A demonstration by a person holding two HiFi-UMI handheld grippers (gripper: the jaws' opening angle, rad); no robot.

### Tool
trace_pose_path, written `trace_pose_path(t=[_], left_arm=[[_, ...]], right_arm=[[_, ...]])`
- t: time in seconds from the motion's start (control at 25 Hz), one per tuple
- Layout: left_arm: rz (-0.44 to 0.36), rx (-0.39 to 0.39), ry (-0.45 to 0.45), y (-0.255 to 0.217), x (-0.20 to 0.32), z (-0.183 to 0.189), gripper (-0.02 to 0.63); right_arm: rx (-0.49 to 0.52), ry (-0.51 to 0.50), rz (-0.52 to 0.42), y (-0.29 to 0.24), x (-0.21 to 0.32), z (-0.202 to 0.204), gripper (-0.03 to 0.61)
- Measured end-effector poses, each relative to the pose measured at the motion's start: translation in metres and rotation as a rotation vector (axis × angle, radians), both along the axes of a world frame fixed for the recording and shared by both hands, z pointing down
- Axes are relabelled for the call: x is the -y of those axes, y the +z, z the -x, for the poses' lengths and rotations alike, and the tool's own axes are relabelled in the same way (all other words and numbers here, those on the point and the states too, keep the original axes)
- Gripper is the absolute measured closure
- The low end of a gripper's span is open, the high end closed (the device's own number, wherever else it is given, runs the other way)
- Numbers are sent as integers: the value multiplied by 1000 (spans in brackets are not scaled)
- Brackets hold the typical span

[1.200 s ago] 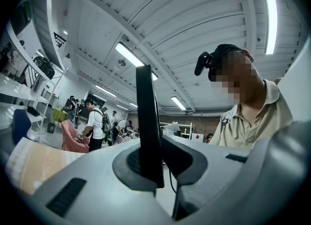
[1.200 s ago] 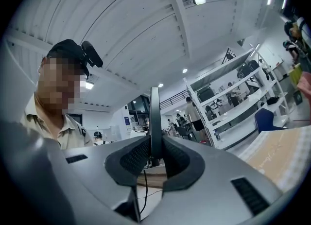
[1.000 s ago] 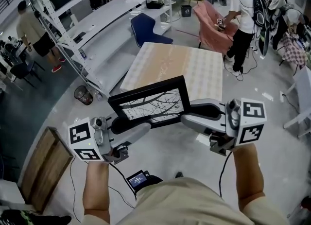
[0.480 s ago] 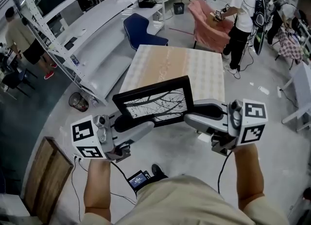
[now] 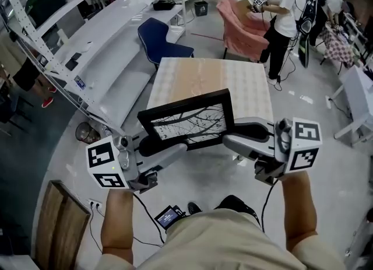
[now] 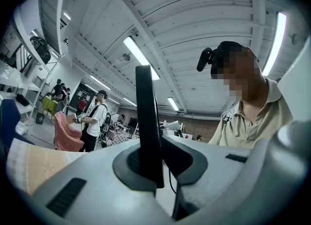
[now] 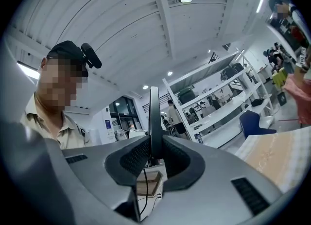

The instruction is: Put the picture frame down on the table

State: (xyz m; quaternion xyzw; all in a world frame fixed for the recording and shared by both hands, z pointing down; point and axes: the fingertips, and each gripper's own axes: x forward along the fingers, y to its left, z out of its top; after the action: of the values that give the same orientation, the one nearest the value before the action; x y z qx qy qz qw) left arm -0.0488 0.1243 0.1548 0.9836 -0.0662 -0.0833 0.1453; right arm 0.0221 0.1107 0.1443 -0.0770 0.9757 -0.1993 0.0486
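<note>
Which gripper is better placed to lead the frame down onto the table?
Right, marginally: both clamp the frame, but the right gripper seems over the table, the left gripper just off its corner.

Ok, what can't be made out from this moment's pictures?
- Gap between picture frame and table: the head view looks steeply down, so height is unreadable.
- Frame's image in both gripper views: seen edge-on only.
- Frame's lower corners: head view, covered by left gripper and right gripper.

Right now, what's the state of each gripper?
Left gripper: closed on the picture frame, left side.
Right gripper: closed on the picture frame, right side.
</note>
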Motion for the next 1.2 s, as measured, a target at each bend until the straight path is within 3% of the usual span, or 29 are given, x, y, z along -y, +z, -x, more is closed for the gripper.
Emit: trace_pose_path(t=[0.28, 0.52, 0.76, 1.0, 1.2], left_arm=[[17, 2, 3, 8, 43, 5, 565], [45, 23, -46, 7, 126, -5, 565], [41, 37, -92, 14, 138, -7, 565], [62, 35, -144, 23, 211, -32, 565], [75, 36, -145, 29, 236, -35, 565]], right_arm=[[0, 0, 17, 8, 43, 5, 506], [25, -51, 43, 9, 130, -5, 506], [43, -103, 46, 18, 145, -6, 506], [38, -146, 60, 26, 221, -30, 506], [29, -155, 75, 34, 246, -33, 506]])
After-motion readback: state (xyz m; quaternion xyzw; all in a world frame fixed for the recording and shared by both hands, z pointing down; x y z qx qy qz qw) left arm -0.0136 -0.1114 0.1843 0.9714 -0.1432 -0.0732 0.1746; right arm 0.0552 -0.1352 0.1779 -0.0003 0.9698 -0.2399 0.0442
